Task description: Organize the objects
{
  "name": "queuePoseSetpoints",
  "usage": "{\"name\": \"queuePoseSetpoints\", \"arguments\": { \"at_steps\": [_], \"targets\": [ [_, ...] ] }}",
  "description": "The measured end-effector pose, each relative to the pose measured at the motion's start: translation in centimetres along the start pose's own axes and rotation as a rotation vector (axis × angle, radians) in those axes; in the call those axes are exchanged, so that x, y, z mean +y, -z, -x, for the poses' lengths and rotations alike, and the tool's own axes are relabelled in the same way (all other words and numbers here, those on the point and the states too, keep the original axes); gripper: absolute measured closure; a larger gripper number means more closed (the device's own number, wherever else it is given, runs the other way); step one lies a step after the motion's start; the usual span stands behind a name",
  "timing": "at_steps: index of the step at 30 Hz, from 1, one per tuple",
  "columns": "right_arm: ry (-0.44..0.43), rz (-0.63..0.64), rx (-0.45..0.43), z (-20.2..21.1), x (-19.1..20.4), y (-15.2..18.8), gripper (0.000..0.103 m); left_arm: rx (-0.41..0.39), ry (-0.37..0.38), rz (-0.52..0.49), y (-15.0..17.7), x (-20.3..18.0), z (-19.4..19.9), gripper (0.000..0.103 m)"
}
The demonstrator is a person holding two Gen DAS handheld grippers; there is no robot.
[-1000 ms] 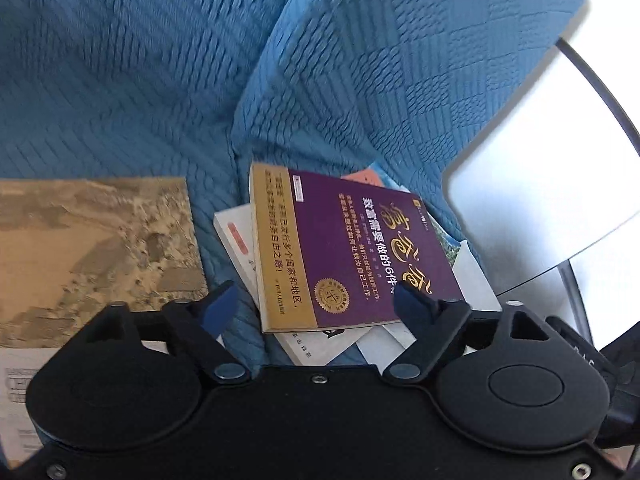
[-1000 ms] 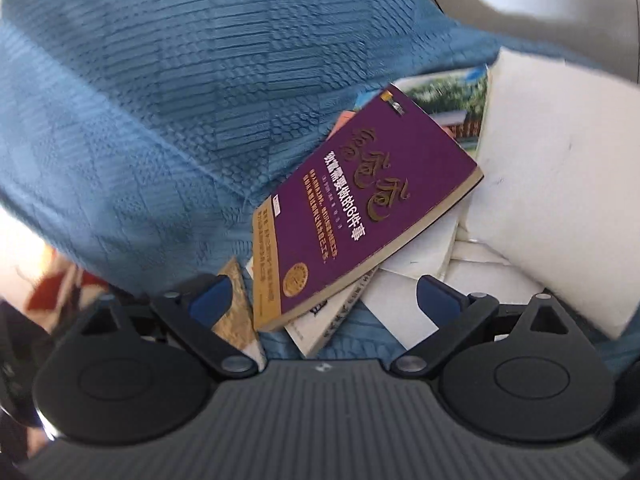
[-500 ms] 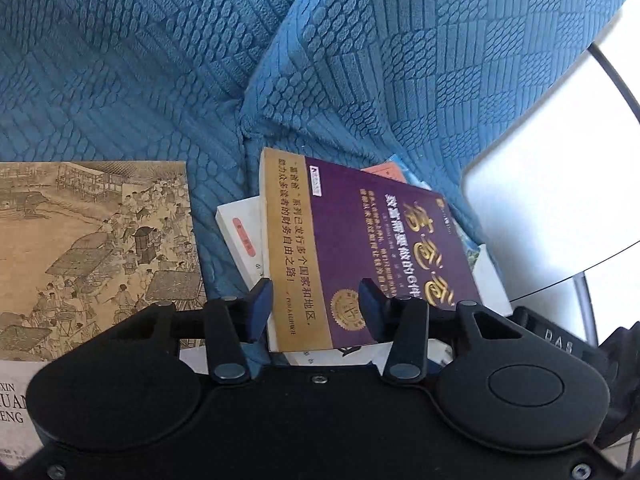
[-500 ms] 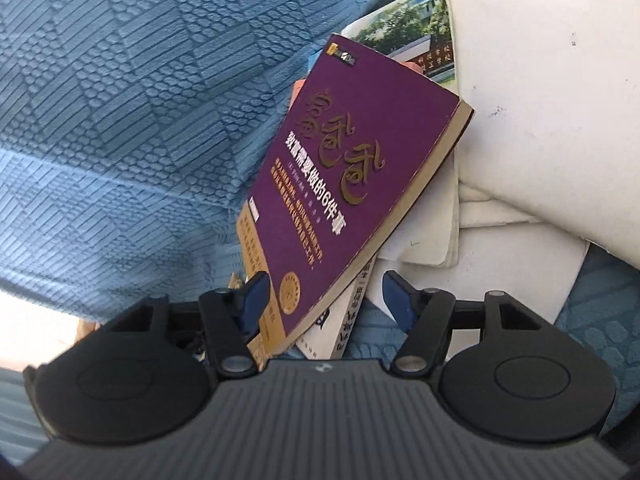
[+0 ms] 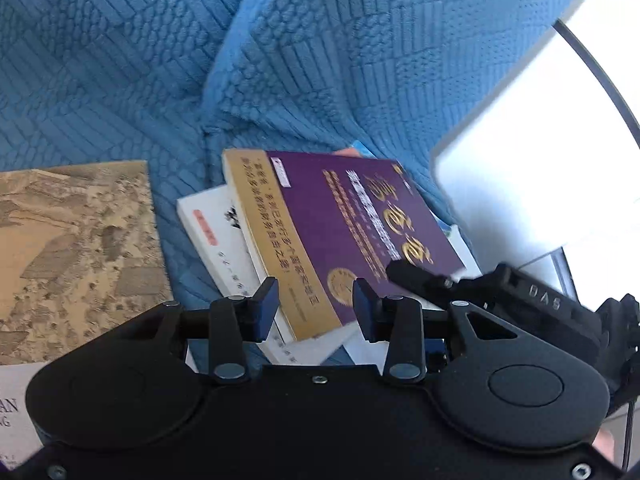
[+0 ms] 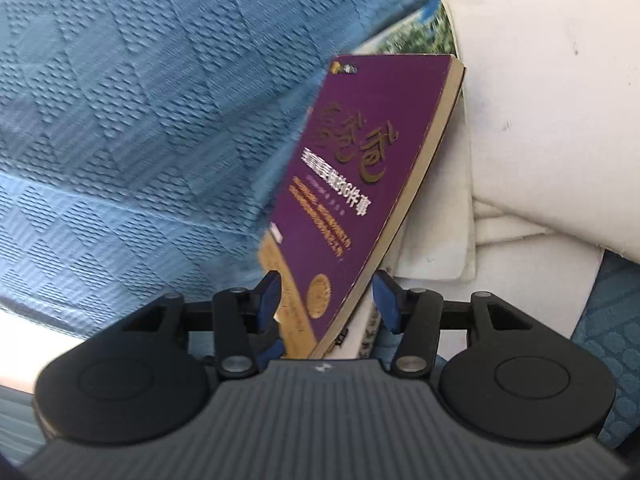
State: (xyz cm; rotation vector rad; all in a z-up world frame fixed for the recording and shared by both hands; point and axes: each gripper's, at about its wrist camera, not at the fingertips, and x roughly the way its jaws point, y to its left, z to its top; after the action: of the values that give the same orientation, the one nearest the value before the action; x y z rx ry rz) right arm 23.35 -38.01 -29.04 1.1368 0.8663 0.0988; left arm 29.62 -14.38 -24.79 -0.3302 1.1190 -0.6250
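A purple book (image 5: pixel 352 232) with a gold spine lies on top of a loose pile of books on the blue sofa cover. My left gripper (image 5: pixel 315 303) has the book's near spine corner between its blue pads. Its jaws are closing and I see no pad pressing. In the right wrist view the same purple book (image 6: pixel 360 184) looks tilted. My right gripper (image 6: pixel 328 294) straddles its near edge with closing jaws. The left pad is close against the cover and a small gap shows at the right pad. The right gripper (image 5: pixel 420 276) reaches the book's right corner.
A white book (image 5: pixel 216 228) and other books lie under the purple one. An ochre picture book (image 5: pixel 76 240) lies to the left. A white cushion (image 6: pixel 552 100) lies against the pile on the right. The blue sofa back (image 5: pixel 320 60) rises behind.
Both grippers' jaws have narrowed around the purple book's near end. The right gripper rolled and sank closer to the book, and it now shows in the left wrist view.
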Motion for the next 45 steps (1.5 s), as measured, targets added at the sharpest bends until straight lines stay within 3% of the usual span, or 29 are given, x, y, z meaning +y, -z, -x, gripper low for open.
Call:
{"name": "queuePoseSetpoints", "arguments": {
  "at_steps": [1,3,9,15,20,27,33,38,45],
  "targets": [
    [-0.033,-0.017,-0.005,0.2,-0.1,-0.1,0.049,0.021,0.053,0.014,0.1,0.0,-0.2,0.08],
    [-0.078,-0.017,-0.014,0.4,0.1,-0.2,0.049,0.05,0.125,0.041,0.4,0.0,-0.5,0.081],
    [-0.061,-0.012,-0.011,-0.2,0.1,-0.2,0.049,0.04,0.141,0.067,0.7,0.2,-0.5,0.08],
    [-0.011,-0.048,-0.009,-0.6,-0.7,-0.4,0.05,-0.003,0.091,0.11,0.8,1.0,0.1,0.078],
    [0.02,-0.066,-0.005,-0.9,-1.1,-0.9,0.059,-0.052,-0.019,0.049,0.6,0.4,0.6,0.077],
    [0.097,-0.049,-0.031,-1.6,-1.2,-1.6,0.093,-0.109,-0.128,-0.041,0.9,-0.8,0.7,0.07],
    [0.113,-0.016,-0.061,-1.4,-0.7,-2.2,0.097,-0.128,-0.159,-0.087,0.9,-1.5,1.2,0.067],
    [0.132,-0.006,-0.101,-0.5,-0.7,-2.7,0.099,-0.105,-0.126,-0.058,0.2,-0.7,0.8,0.064],
    [0.148,0.0,-0.121,-0.1,-0.9,-2.8,0.1,-0.085,0.009,0.131,-4.2,3.1,-1.1,0.063]
  ]
}}
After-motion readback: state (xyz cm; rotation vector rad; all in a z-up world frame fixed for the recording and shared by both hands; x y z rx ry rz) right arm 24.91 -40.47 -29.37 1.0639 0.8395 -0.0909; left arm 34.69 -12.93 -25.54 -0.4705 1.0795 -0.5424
